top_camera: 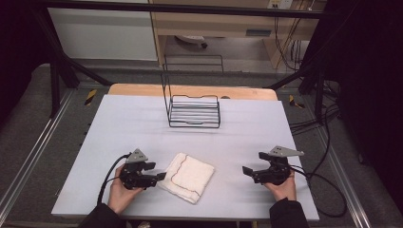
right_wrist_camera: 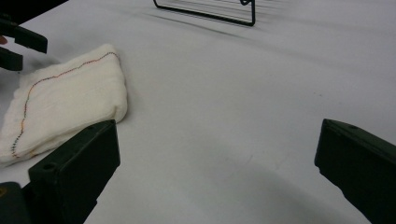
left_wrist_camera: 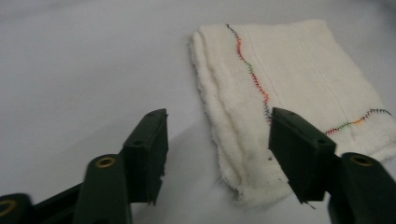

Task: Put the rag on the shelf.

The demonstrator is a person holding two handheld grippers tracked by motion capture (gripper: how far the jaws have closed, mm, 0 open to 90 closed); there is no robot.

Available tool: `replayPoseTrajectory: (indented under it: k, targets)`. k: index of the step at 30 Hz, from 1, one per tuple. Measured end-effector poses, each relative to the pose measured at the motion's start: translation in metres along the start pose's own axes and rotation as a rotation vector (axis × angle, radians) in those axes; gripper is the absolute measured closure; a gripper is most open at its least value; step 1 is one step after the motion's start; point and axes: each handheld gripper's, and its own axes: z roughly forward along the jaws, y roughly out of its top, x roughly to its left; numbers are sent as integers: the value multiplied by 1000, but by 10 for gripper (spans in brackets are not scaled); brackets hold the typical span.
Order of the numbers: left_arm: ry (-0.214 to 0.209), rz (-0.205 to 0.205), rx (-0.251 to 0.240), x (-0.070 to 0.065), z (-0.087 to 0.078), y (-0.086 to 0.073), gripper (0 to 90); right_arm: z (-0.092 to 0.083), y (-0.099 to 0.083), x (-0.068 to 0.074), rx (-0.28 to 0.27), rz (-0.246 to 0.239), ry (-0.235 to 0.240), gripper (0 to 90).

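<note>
The folded cloth lies flat on the table, in front of the wire rack. The left tongs sit at the cloth's left edge, half open around its corner, gripping nothing yet. The right tongs wait wide open, right of the cloth, holding nothing.

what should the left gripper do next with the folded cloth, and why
Probably ease the left gripper forward so its fingers straddle the folded cloth's near corner, then close. One finger overlaps that edge, nothing looks pinched yet, and the cloth lies flat.
</note>
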Motion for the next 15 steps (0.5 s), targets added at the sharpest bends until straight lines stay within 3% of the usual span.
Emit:
replayPoseTrajectory:
  k: [8,15]
  targets:
    - [-24,-42,49,-3,11,-3,570,11,3,11,21,-15,14,16]
    - [-23,-47,62,-8,14,-4,664,24,9,27,27,-36,27,57]
